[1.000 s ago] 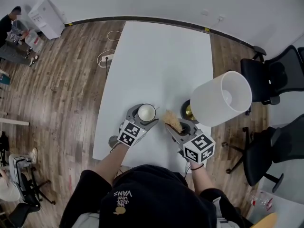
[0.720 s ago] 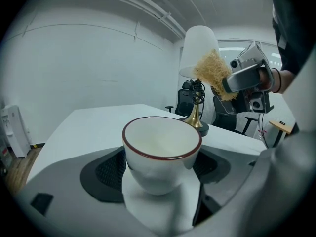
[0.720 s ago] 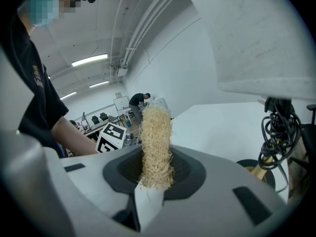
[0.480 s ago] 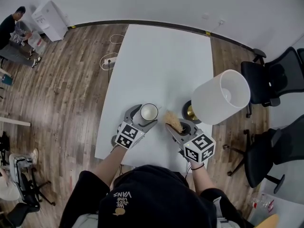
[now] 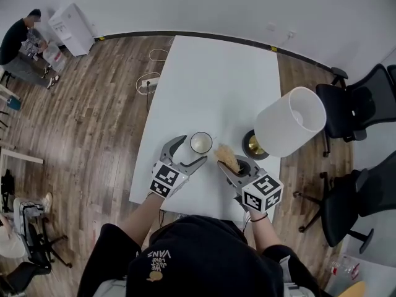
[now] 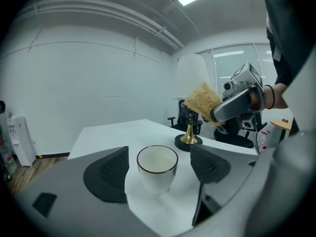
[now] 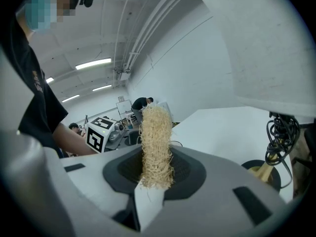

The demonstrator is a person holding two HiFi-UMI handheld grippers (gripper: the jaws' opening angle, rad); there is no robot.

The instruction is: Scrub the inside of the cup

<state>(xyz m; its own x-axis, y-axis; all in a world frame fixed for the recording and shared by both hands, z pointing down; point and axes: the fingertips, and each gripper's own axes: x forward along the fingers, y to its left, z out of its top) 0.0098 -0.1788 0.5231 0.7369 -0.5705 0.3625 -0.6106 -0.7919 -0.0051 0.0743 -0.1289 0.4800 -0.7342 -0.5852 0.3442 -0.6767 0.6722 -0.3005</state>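
A white cup [image 5: 201, 142] with a dark rim stands upright on the white table [image 5: 210, 79]. My left gripper [image 5: 187, 153] is open, and the cup [image 6: 157, 168] sits between its spread jaws near their tips with a gap on each side. Just right of the cup, my right gripper [image 5: 230, 166] is shut on a tan fibrous scrubber [image 5: 226, 157] and held above the table. In the right gripper view the scrubber [image 7: 156, 142] sticks up from between the closed jaws. The inside of the cup looks empty.
A table lamp with a big white shade [image 5: 291, 125] and a brass base [image 5: 253, 145] stands close on the right. The table's near edge is just below my grippers. Black office chairs [image 5: 352, 104] stand to the right, and people stand at the far left [image 5: 18, 39].
The left gripper's jaws have spread apart and drawn back slightly from the cup, which they hugged before. The right gripper still holds the scrubber in much the same place.
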